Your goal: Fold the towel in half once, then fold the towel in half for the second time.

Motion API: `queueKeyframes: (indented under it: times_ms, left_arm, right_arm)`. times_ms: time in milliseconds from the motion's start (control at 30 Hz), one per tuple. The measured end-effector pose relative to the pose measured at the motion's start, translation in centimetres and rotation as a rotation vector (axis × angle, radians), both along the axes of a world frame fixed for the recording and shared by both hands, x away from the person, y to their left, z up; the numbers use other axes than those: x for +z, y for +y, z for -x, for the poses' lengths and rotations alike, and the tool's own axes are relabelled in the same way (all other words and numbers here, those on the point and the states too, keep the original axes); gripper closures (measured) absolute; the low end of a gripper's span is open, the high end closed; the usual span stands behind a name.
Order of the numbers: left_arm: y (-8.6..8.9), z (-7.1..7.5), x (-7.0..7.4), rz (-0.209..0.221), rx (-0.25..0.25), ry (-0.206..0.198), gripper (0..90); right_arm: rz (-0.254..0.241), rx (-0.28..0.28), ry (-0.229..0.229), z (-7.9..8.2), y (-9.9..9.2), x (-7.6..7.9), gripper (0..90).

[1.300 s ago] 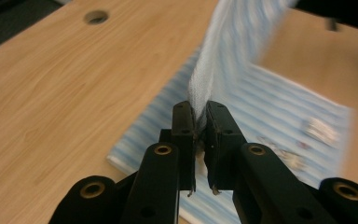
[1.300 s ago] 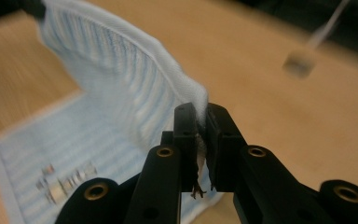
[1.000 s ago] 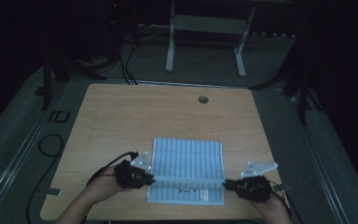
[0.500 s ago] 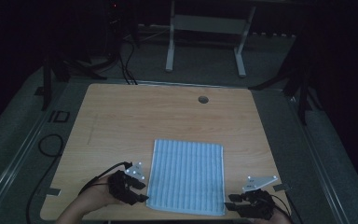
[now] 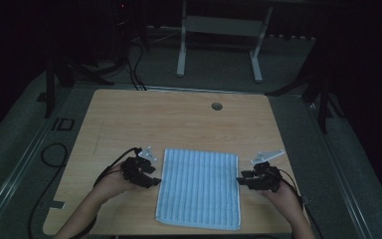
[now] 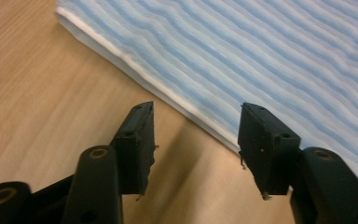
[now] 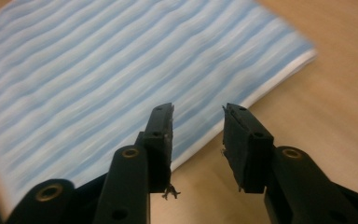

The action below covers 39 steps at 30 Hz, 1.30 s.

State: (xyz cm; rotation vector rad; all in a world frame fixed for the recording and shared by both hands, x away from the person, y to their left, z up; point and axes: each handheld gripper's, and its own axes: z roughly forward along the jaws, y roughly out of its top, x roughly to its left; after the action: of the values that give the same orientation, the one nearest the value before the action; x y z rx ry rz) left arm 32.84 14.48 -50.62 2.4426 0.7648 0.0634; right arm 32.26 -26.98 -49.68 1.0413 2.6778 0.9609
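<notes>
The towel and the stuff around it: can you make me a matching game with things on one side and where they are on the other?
Things:
1. towel
2. left tongs
3. right tongs
4. round hole

Places:
A. far part of the table
B. beside the towel's right edge, open
C. flat near the table's front edge
D. beside the towel's left edge, open

Pairs: 1-C, 2-D, 3-B, 4-A

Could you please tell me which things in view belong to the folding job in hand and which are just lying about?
Part of the job:
- blue striped towel, lying flat, folded
- left claw, open, beside the towel's left edge
- right claw, open, at its right edge

Just there:
- wooden table
- cable hole in the table
- white stand on the floor behind
</notes>
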Motion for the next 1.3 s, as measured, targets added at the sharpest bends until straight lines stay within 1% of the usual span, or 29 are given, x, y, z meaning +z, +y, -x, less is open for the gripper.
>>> queueKeyframes:
  times_ms: [67, 100, 167, 200, 267, 300, 333, 367, 400, 433, 467, 500, 567, 633, 700, 800, 867, 900, 933, 967, 1000, 1067, 1100, 1167, 1267, 1300]
  left_arm:
    - [0.0, -1.1, -0.3, 0.015, 0.027, 0.011, 45.3]
    - [0.0, -1.1, -0.3, 0.015, 0.027, 0.011, 44.1]
    - [0.0, -2.4, -0.4, 0.023, 0.048, 0.011, 43.8]
    - [-0.1, -2.9, -0.3, 0.026, 0.044, 0.005, 42.9]
    - [-0.3, -4.0, -0.1, 0.039, 0.055, -0.007, 41.7]
    - [-0.3, -4.0, -0.1, 0.039, 0.055, -0.007, 41.1]
    - [-0.5, -4.9, 0.1, 0.048, 0.062, -0.029, 41.1]
    - [-0.7, -5.4, 0.2, 0.051, 0.063, -0.031, 40.5]
    - [-0.8, -5.8, 0.3, 0.048, 0.064, -0.036, 40.5]
    - [-1.0, -6.3, 0.3, 0.044, 0.063, -0.026, 40.5]
    - [-1.2, -6.8, 0.3, 0.032, 0.063, -0.028, 40.5]
    - [-1.5, -7.3, 0.3, 0.030, 0.069, -0.028, 40.5]
    - [-1.8, -8.1, 0.2, 0.033, 0.079, -0.018, 40.5]
    - [-2.1, -8.7, 0.0, 0.041, 0.082, -0.003, 40.5]
    - [-2.4, -9.2, -0.3, 0.036, 0.083, -0.001, 40.4]
    - [-2.9, -9.7, -0.9, 0.036, 0.082, 0.023, 40.5]
    - [-3.2, -9.9, -1.3, 0.026, 0.081, 0.026, 40.5]
    - [-3.3, -10.0, -1.5, 0.018, 0.078, 0.030, 40.5]
    - [-3.4, -10.0, -1.7, 0.005, 0.074, 0.027, 40.5]
    - [-3.5, -10.1, -1.9, -0.006, 0.076, 0.033, 40.7]
    - [-3.6, -10.2, -2.1, -0.008, 0.079, 0.034, 41.7]
    - [-3.8, -10.3, -2.4, -0.019, 0.074, 0.045, 42.8]
    - [-3.9, -10.3, -2.6, -0.024, 0.068, 0.045, 44.4]
    - [-4.1, -10.3, -2.7, -0.029, 0.061, 0.042, 46.3]
    - [-4.3, -10.3, -2.7, -0.043, 0.051, 0.027, 51.0]
    - [-4.3, -10.2, -2.6, -0.046, 0.046, 0.026, 54.5]
  right_arm:
    - [0.015, -0.010, 0.003, -1.7, 0.0, -0.1, 58.7]
    - [0.015, -0.010, 0.003, -1.7, 0.0, -0.1, 58.7]
    - [0.026, -0.030, 0.007, -3.4, -0.1, -0.2, 56.9]
    - [0.027, -0.040, 0.007, -4.0, -0.1, -0.1, 56.8]
    - [0.019, -0.052, 0.002, -5.0, -0.2, 0.0, 54.8]
    - [0.019, -0.052, 0.002, -5.0, -0.2, 0.0, 54.8]
    - [0.012, -0.059, 0.013, -5.6, -0.3, 0.0, 53.9]
    - [0.014, -0.071, 0.014, -6.4, -0.4, 0.0, 52.0]
    - [0.018, -0.069, 0.024, -6.9, -0.4, -0.1, 51.4]
    - [0.026, -0.069, 0.027, -7.2, -0.3, -0.1, 50.6]
    - [0.033, -0.067, 0.033, -7.6, -0.2, -0.1, 50.5]
    - [0.038, -0.059, 0.039, -7.9, -0.1, -0.1, 49.8]
    - [0.051, -0.062, 0.046, -8.6, 0.2, -0.2, 48.8]
    - [0.062, -0.056, 0.067, -9.3, 0.5, -0.5, 47.5]
    - [0.076, -0.061, 0.078, -9.8, 0.7, -0.9, 46.8]
    - [0.112, -0.055, 0.098, -10.5, 1.2, -1.6, 46.2]
    - [0.117, -0.055, 0.107, -10.7, 1.5, -2.0, 46.7]
    - [0.116, -0.051, 0.107, -10.7, 1.7, -2.1, 49.5]
    - [0.124, -0.048, 0.109, -10.8, 1.8, -2.2, 50.6]
    - [0.135, -0.044, 0.109, -10.8, 2.0, -2.3, 52.0]
    - [0.149, -0.038, 0.110, -10.8, 2.3, -2.5, 53.5]
    - [0.159, -0.030, 0.112, -10.8, 2.6, -2.7, 56.7]
    - [0.164, -0.028, 0.116, -10.7, 2.8, -2.8, 58.0]
    - [0.174, -0.018, 0.108, -10.7, 3.1, -2.9, 59.8]
    - [0.187, -0.016, 0.119, -10.6, 3.3, -2.8, 66.3]
    - [0.191, -0.007, 0.114, -10.6, 3.4, -2.8, 70.7]
